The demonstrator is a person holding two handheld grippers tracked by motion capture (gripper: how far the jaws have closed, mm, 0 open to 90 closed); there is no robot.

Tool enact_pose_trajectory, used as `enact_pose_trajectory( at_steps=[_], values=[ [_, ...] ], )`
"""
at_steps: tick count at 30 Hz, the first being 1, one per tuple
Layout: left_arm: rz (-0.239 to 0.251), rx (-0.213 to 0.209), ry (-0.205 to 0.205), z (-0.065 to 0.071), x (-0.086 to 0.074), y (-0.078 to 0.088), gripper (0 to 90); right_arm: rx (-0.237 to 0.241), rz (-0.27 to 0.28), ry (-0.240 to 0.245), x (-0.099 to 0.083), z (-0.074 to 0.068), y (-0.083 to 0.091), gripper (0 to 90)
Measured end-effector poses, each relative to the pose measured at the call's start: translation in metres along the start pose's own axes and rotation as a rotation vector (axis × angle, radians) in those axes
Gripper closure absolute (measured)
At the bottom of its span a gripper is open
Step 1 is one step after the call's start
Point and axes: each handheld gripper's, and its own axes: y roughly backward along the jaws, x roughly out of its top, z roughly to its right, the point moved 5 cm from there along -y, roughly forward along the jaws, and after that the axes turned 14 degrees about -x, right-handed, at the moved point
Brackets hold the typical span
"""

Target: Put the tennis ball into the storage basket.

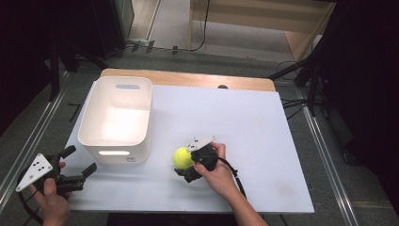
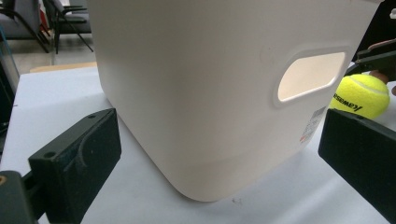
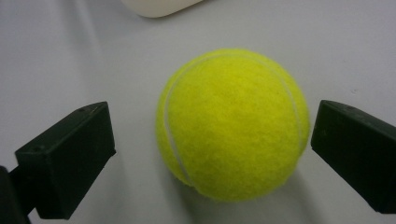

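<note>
A white plastic bin (image 1: 116, 120) with cut-out handles stands left of centre in the high view, on a white sheet (image 1: 254, 127) covering the table. A strip of wooden table edge (image 1: 188, 78) shows along the sheet's far side. Black cables (image 1: 294, 101) lie on the grey floor at upper right.

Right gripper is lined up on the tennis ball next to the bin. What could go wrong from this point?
The right gripper has its jaws open either side of the tennis ball, apparently not yet touching; an off-centre close could squirt the round ball away across the white table. The white bin sits close beside the ball, so lifting carelessly could knock its wall. The left gripper is open and not steadying the bin, which might slide.
</note>
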Motion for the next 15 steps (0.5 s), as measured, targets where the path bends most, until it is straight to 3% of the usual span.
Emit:
enact_pose_trajectory(
  at_steps=[15],
  values=[
    [-0.001,0.002,0.001,-0.0006,-0.0001,0.0003,0.0,-0.044,-0.008,0.009,0.0014,-0.0002,-0.0067,15.8]
  ],
)
